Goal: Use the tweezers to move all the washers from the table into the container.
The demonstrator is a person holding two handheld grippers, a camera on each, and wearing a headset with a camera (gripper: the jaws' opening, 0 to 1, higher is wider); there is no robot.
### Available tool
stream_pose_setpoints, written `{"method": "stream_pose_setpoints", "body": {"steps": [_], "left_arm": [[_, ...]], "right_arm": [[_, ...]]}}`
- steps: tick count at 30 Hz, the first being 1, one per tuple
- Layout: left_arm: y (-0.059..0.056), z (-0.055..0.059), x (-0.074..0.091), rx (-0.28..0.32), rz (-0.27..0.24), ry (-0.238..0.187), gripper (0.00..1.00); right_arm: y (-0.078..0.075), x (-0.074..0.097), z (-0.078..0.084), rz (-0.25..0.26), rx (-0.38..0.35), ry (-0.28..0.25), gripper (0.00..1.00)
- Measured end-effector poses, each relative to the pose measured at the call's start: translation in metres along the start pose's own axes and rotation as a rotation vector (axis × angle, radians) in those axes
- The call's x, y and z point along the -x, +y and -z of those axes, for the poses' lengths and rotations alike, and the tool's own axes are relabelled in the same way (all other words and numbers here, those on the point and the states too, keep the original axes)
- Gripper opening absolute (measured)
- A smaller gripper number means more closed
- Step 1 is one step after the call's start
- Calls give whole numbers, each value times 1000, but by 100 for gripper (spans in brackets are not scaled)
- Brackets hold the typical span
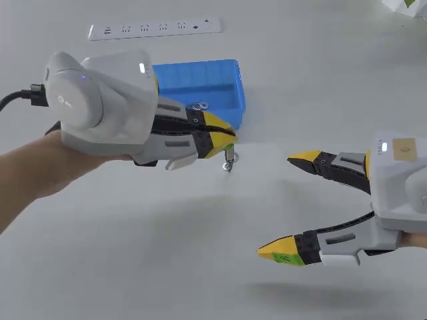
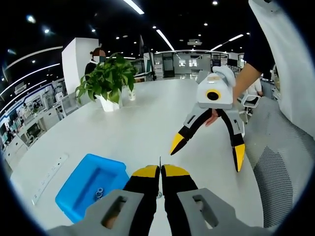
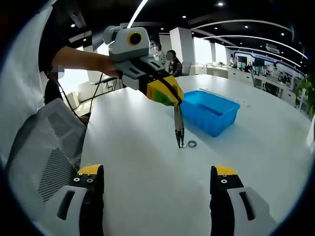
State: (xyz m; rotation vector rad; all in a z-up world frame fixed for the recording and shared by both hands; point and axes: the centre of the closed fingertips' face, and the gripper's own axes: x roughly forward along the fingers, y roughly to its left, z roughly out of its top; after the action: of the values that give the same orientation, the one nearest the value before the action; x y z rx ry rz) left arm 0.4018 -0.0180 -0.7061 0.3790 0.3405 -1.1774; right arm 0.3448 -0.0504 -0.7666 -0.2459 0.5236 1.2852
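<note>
Well, the job looks partly done from where I stand. The blue container (image 1: 200,67) sits on the white bench (image 1: 167,233) with at least a couple of washers (image 1: 199,106) lying on its floor, so some have made it in. The left hand-held gripper (image 1: 229,135) has its jaws squeezed together on the tweezers (image 1: 229,159), which hang point-down just in front of the container. In the right gripper view the tweezer tips come down right at a first washer (image 3: 183,145) on the bench, with a second washer (image 3: 192,143) lying just beside it. I can't tell whether the tips have actually pinched the first one or merely touch it. The right hand-held gripper (image 1: 279,205) is held off to the side, jaws spread wide, carrying nothing. So I'd judge at least two washers are left to lift and drop over the container's near wall, and more could lie outside what can be seen.
</note>
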Motion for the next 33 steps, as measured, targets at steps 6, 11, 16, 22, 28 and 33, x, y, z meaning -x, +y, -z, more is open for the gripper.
{"method": "stream_pose_setpoints", "body": {"steps": [6, 11, 16, 22, 28, 33], "left_arm": [[1, 1, 0, 13, 1, 2, 6], [-3, 1, 1, 17, 25, 15, 5], [0, 3, 4, 32, 14, 22, 5], [-3, 2, 2, 49, 22, 16, 6], [-5, 1, -1, 54, 32, 8, 6], [-5, 3, 0, 53, 35, 17, 6]], "right_arm": [[-2, -3, -4, -1, 0, -8, 89], [-8, -14, -16, -23, 26, -16, 86], [-14, -27, -28, -48, 59, -29, 80], [-22, -37, -30, -78, 64, -24, 67], [-28, -53, -38, -129, 67, -33, 45], [-32, -65, -42, -146, 123, -12, 43]]}}
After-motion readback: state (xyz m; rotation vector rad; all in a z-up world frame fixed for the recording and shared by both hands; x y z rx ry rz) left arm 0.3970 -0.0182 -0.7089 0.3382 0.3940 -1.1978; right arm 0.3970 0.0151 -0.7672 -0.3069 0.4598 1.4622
